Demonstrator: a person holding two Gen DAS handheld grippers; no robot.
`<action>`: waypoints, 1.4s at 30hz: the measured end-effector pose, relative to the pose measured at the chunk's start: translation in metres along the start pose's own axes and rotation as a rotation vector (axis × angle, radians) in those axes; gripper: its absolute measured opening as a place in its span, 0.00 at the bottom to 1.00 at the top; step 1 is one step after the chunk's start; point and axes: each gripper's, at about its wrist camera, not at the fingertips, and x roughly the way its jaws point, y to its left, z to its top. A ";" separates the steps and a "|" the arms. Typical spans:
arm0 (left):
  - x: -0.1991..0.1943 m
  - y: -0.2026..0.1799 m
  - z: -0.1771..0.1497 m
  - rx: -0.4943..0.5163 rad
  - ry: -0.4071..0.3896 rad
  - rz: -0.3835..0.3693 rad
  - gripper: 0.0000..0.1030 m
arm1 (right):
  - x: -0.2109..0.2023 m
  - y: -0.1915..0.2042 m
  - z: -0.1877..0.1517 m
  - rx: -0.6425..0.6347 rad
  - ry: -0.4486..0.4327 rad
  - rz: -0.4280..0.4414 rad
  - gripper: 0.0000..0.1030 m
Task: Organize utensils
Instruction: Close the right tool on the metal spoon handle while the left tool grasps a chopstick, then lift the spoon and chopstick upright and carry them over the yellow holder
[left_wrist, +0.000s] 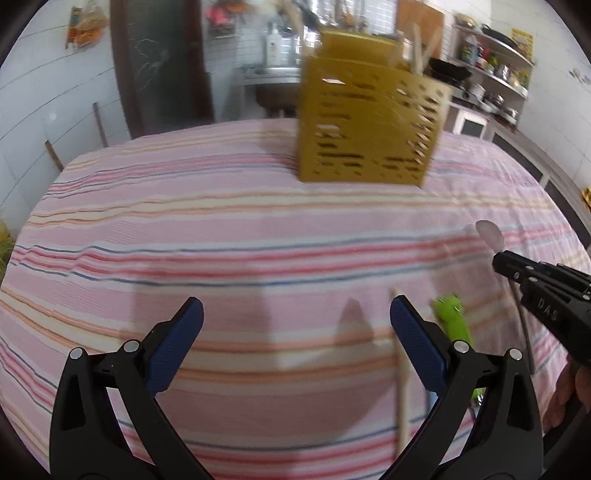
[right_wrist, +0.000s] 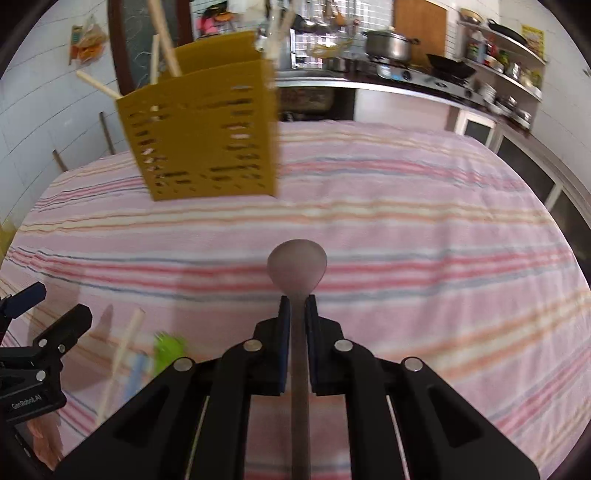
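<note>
pink striped tablecloth (right_wrist: 406, 229) spread across the whole table, stripes running side to side in red, orange, cream and blue. beyond it, at twelve o'clock in the right wrist view, a steel pot (right_wrist: 388, 45) on a gas stove (right_wrist: 424, 78), with a black wok (right_wrist: 451, 68) just beside at one o'clock. open shelves (right_wrist: 517, 48) crowded with jars and dishes at two o'clock. wooden board (right_wrist: 420, 29) leaning against the tiled wall behind the pot. dark door (left_wrist: 162, 62) at eleven o'clock in the left wrist view, white bottle (left_wrist: 274, 45) near it at twelve. hanging packet (left_wrist: 82, 26) on the white wall at ten o'clock.
</note>
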 end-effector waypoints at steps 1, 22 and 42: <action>0.000 -0.007 -0.003 0.016 0.005 0.001 0.95 | -0.001 -0.004 -0.003 0.008 0.003 -0.005 0.08; 0.010 -0.049 -0.013 0.120 0.094 -0.014 0.36 | -0.001 -0.018 -0.015 -0.025 0.049 -0.028 0.09; 0.000 -0.042 -0.003 0.057 0.044 -0.037 0.05 | -0.020 -0.027 -0.015 0.061 -0.026 0.062 0.08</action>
